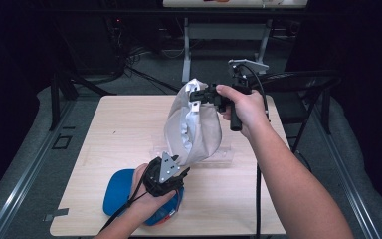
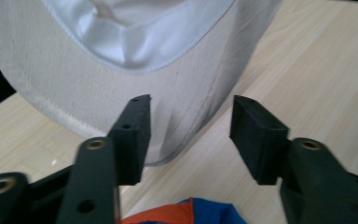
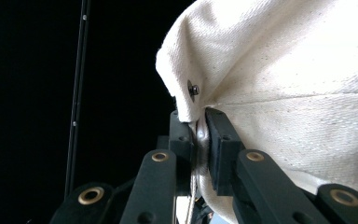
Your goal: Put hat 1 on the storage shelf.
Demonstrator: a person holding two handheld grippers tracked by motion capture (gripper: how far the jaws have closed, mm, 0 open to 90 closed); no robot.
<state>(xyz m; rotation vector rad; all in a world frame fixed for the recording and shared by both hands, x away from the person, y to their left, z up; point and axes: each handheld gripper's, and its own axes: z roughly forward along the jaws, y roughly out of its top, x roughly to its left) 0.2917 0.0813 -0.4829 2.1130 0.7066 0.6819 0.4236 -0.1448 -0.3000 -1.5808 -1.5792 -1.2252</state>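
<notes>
High view shows the right gripper (image 1: 197, 94) raised above the far half of the wooden table (image 1: 114, 144), clamped on the top edge of a cream canvas cap (image 1: 194, 127) that hangs from it over the middle of the tabletop. The cap droops with its opening turned toward the left side of the picture, its white lining visible inside. Below it, near the table's front edge, the left gripper (image 1: 181, 167) points up toward the cap's lower end, with the person's hand resting above a blue cap (image 1: 119, 189) that lies flat on the wood. Left gripper view shows the two black jaws spread apart, the cream cap (image 2: 135, 93) hanging just beyond them; the left jaw's tip overlaps the fabric's lower rim while the right jaw stands clear of it over bare wood, so nothing is pinched. A patch of blue and orange cloth (image 2: 186, 212) peeks in at the bottom between the jaws. Right gripper view shows its jaws pressed tightly together on a fold of the cream cap (image 3: 284, 84), just below a small metal snap (image 3: 193, 88) at the fabric's corner.
</notes>
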